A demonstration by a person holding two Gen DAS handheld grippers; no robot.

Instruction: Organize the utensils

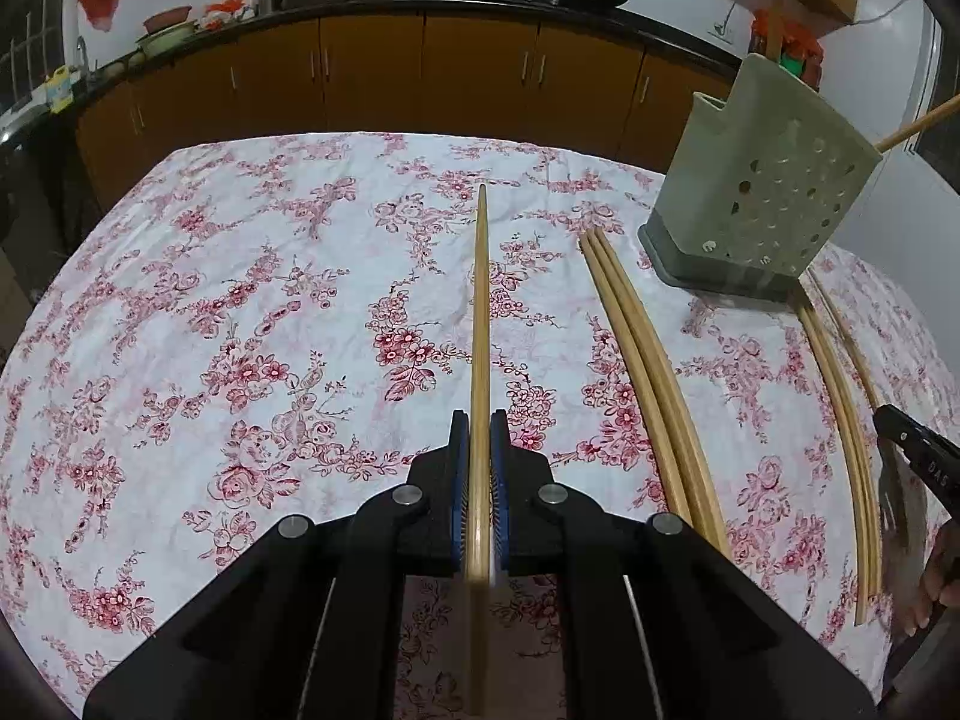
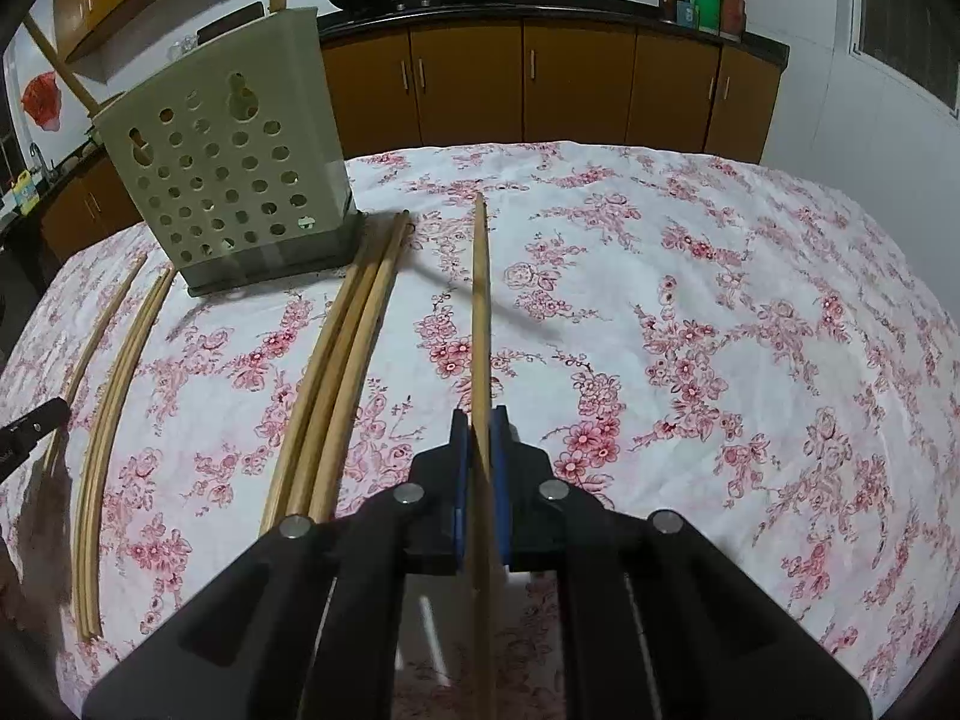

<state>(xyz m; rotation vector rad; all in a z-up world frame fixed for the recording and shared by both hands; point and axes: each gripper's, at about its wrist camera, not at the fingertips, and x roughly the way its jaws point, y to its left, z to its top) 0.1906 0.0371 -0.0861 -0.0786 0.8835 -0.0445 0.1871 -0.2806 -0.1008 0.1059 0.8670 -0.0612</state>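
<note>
My left gripper [image 1: 479, 429] is shut on a wooden chopstick [image 1: 480, 312] that points forward above the floral tablecloth. My right gripper [image 2: 480, 423] is shut on another wooden chopstick [image 2: 480, 300], also pointing forward. A pale green perforated utensil holder [image 1: 762, 180] stands on a grey base at the right in the left wrist view, and at the left in the right wrist view [image 2: 228, 168]; chopsticks stick out of its top. A bundle of loose chopsticks [image 1: 648, 378] lies on the cloth beside the holder, also in the right wrist view [image 2: 342, 372].
More chopsticks [image 1: 846, 420] lie on the far side of the holder, seen in the right wrist view [image 2: 114, 408] too. The table [image 1: 240, 300] has a pink floral cloth. Brown kitchen cabinets [image 1: 420, 72] and a dark counter with pans stand behind.
</note>
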